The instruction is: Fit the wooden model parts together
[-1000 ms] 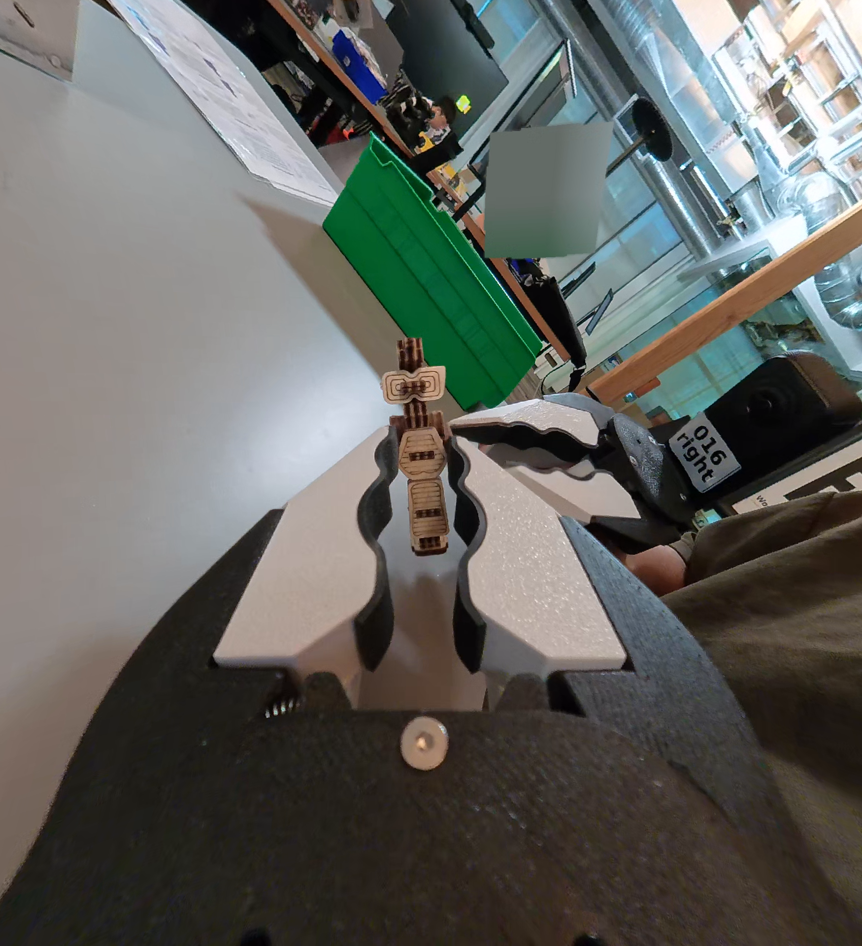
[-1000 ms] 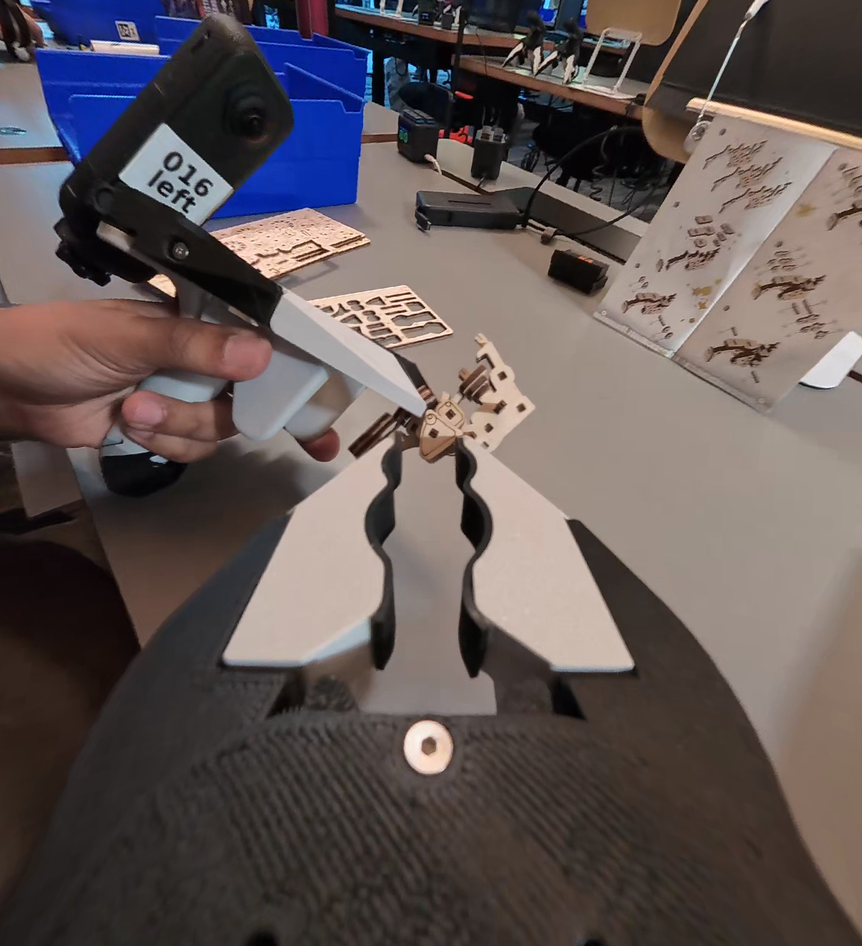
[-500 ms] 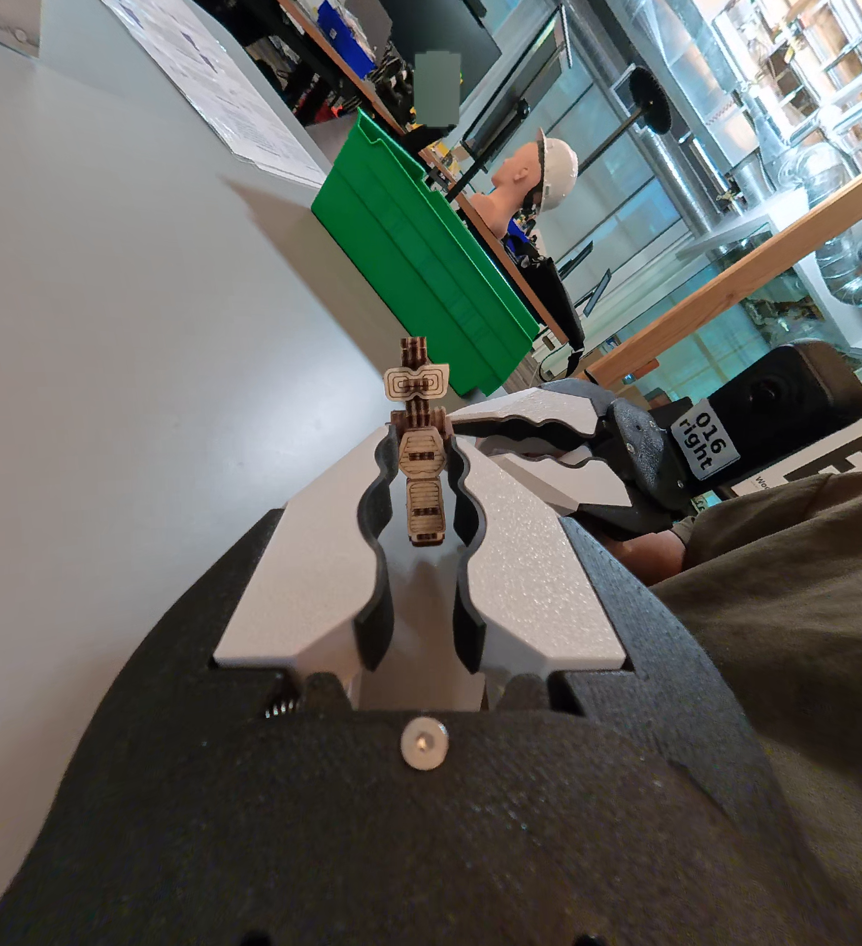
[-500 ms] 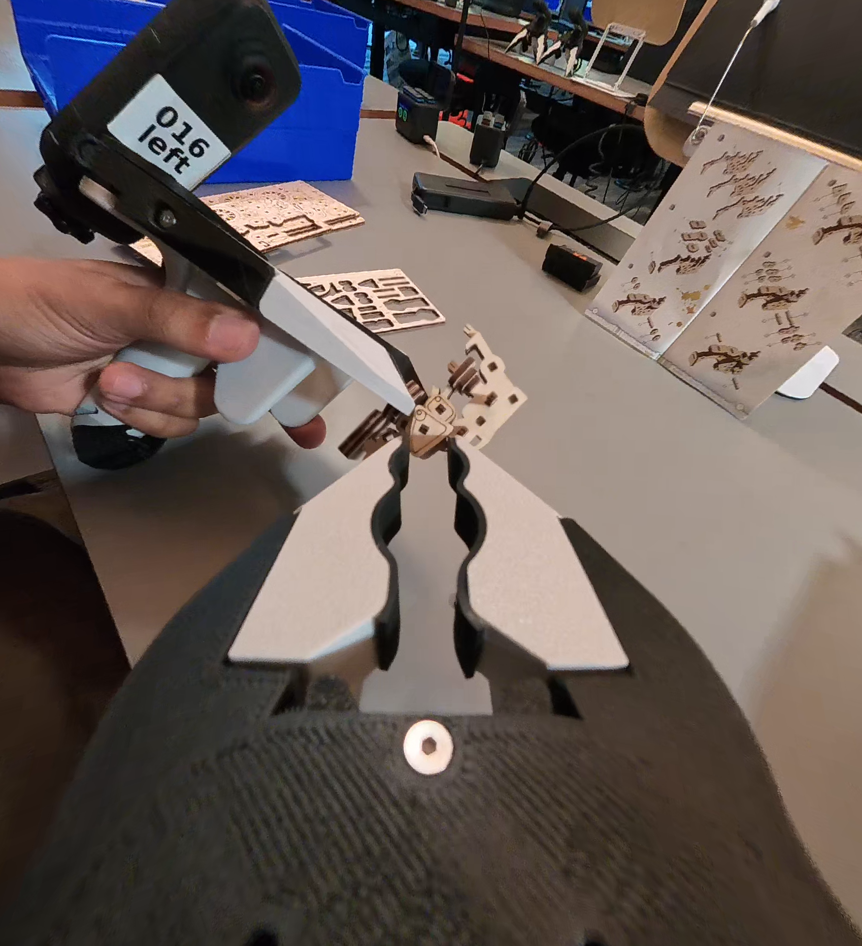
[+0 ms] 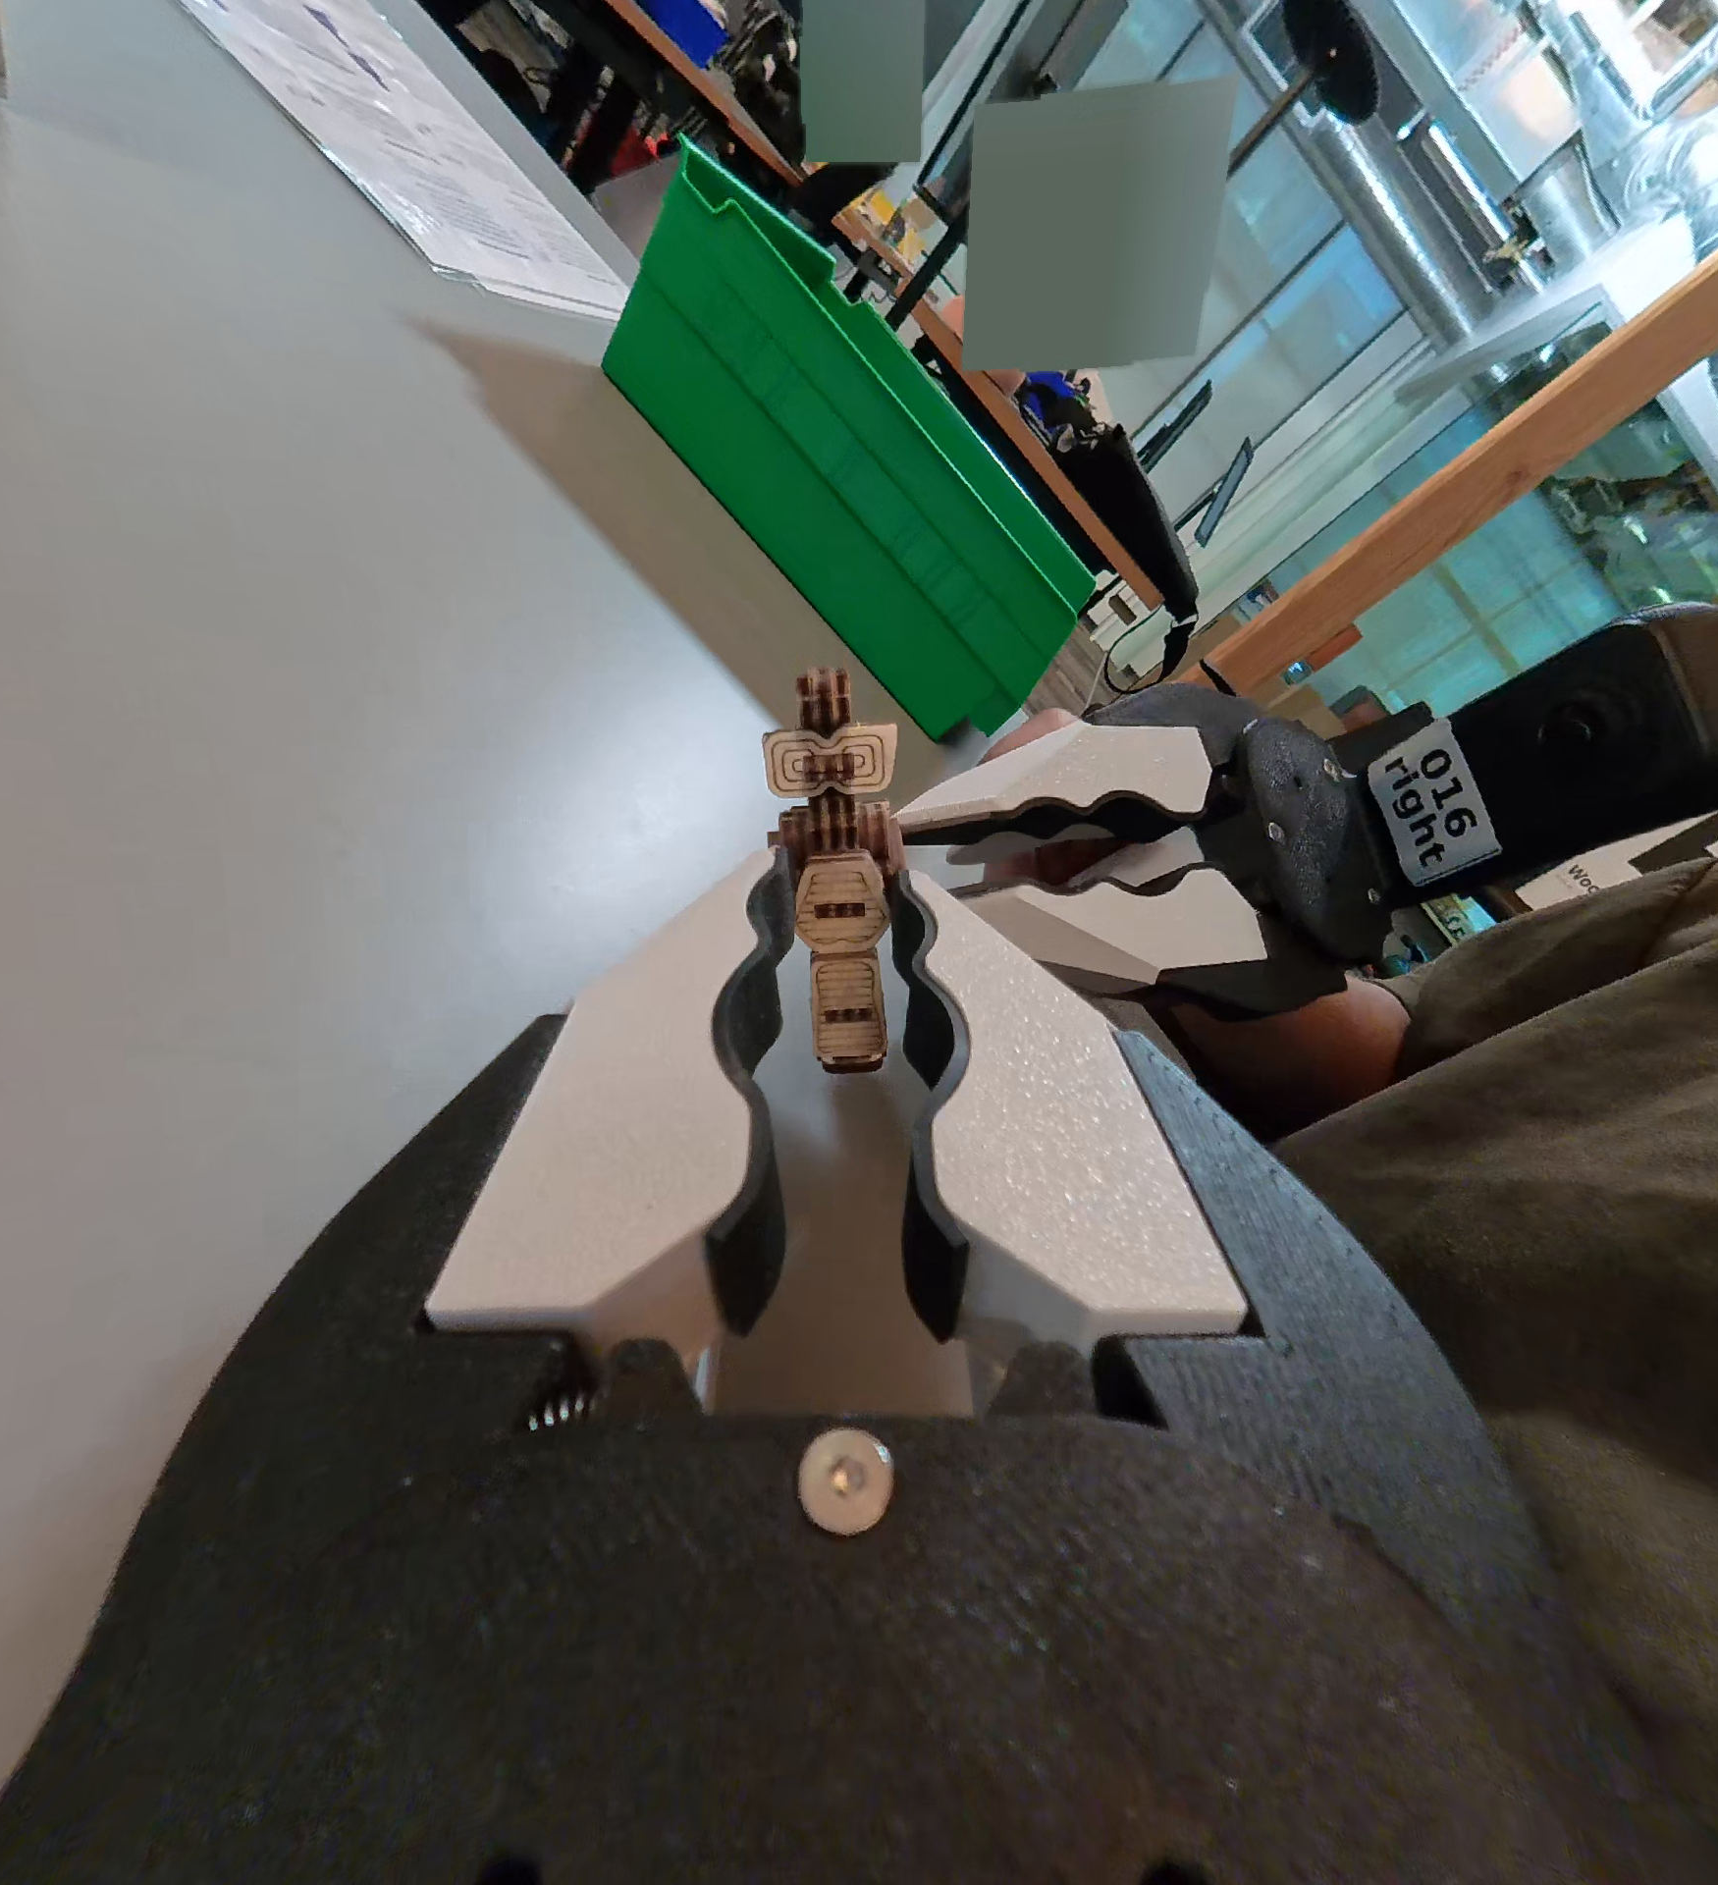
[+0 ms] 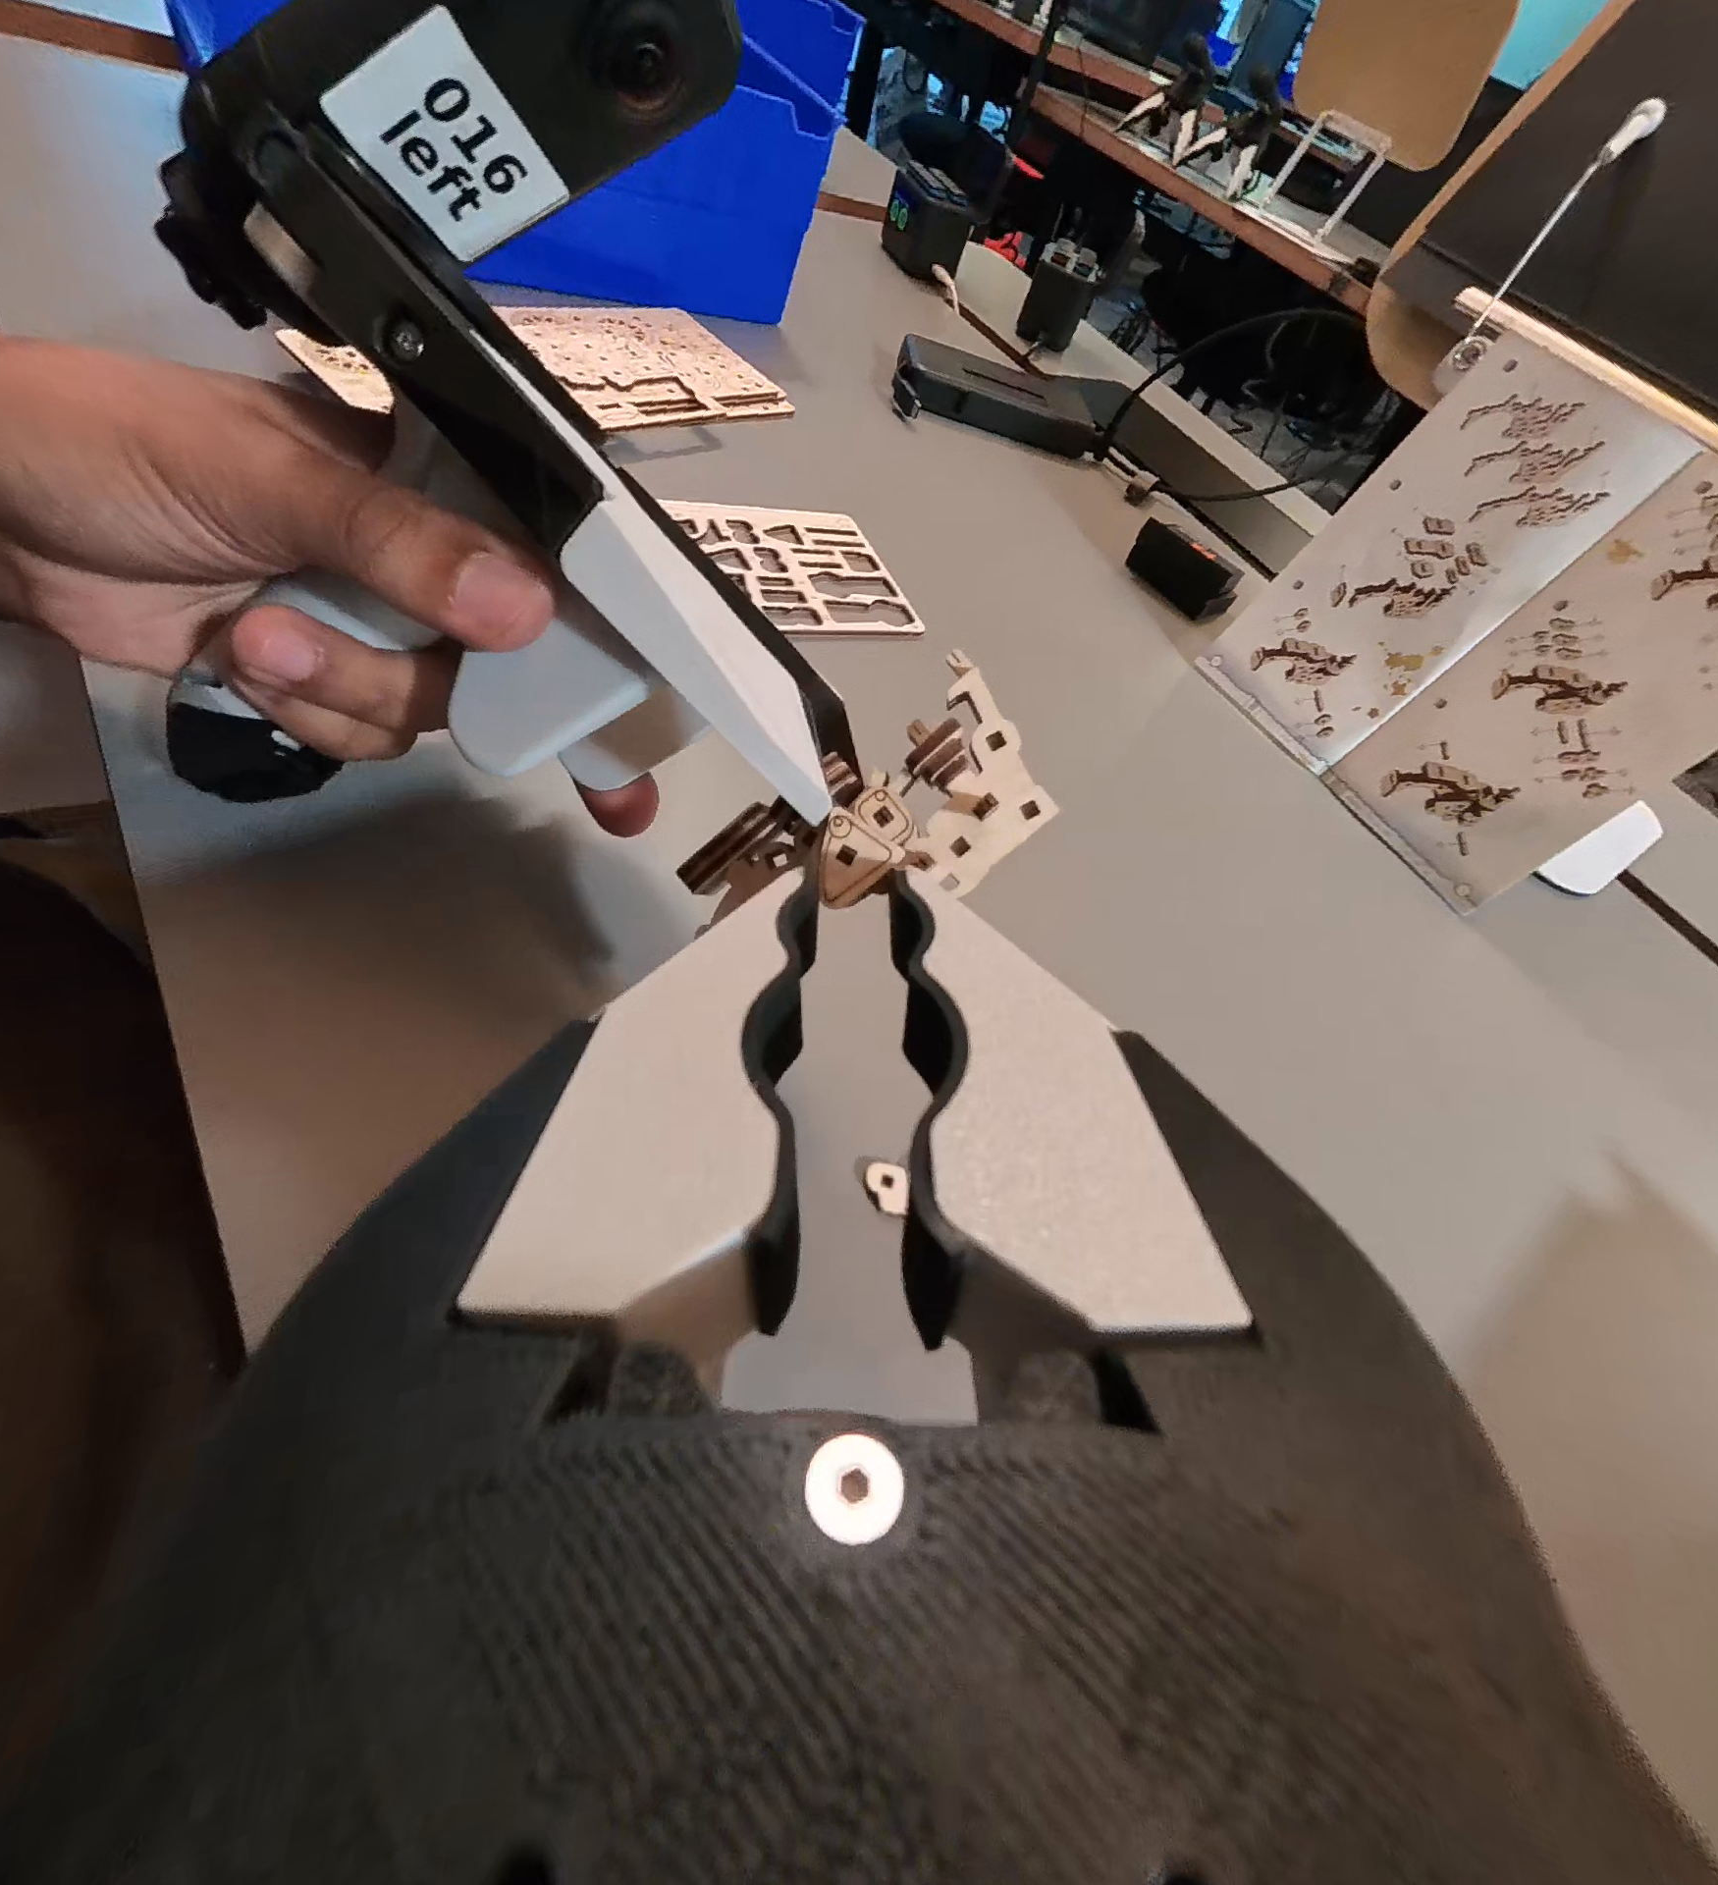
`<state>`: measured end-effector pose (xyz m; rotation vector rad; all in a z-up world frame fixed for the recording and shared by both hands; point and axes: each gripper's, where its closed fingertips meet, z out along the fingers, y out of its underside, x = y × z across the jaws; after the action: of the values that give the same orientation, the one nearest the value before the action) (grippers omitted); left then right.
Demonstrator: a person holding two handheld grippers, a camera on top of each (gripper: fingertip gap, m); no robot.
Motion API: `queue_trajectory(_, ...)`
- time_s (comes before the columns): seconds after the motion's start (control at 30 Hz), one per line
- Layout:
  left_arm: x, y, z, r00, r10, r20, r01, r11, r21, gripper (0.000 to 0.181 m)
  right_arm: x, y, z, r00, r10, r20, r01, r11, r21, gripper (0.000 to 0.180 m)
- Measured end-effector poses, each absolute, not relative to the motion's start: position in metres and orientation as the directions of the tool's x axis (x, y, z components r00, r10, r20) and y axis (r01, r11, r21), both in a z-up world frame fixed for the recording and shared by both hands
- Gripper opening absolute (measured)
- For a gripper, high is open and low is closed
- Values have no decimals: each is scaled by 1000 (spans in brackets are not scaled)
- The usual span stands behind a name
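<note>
My left gripper (image 5: 840, 867) is shut on the wooden model (image 5: 840, 918), a slotted, spine-like assembly that sticks out past its tips above the grey table (image 5: 274, 714). My right gripper (image 6: 855, 889) is shut on a small wooden part (image 6: 860, 862) and holds it against the side of the model (image 6: 982, 796). In the left wrist view the right gripper (image 5: 901, 828) comes in from the right and touches the model. In the right wrist view the left gripper (image 6: 819, 806) comes in from the upper left, held by a hand (image 6: 172, 530).
A green bin (image 5: 835, 459) and paper sheets (image 5: 427, 133) lie beyond the model. A blue bin (image 6: 692, 204), two wooden part sheets (image 6: 651, 367) (image 6: 804, 581), black devices (image 6: 998, 393), a propped instruction sheet (image 6: 1549, 632) and a loose wooden piece (image 6: 886, 1188) are on the table. The grippers are tip to tip, or close to it.
Both grippers have stayed shut and joined at the model. The right gripper has swung lower and flatter beside the left. A loose piece on the table now shows between the right fingers.
</note>
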<state>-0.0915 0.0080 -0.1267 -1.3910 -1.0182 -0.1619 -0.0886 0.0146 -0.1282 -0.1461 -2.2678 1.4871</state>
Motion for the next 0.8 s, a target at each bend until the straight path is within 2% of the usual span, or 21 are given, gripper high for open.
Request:
queue_trajectory(0.23,-89,13,-131,590,448,672,658,216,-721,15,-87,19,-132,-868,232,440,-286,491,-823,13)
queue_trajectory(0.5,-93,8,-130,573,449,685,657,247,-712,15,-90,15,-130,-889,332,315,-145,449,-882,13)
queue_trajectory(0.8,-99,-2,-133,558,474,682,652,259,-713,15,-89,16,-131,-902,333,274,-117,423,-898,20)
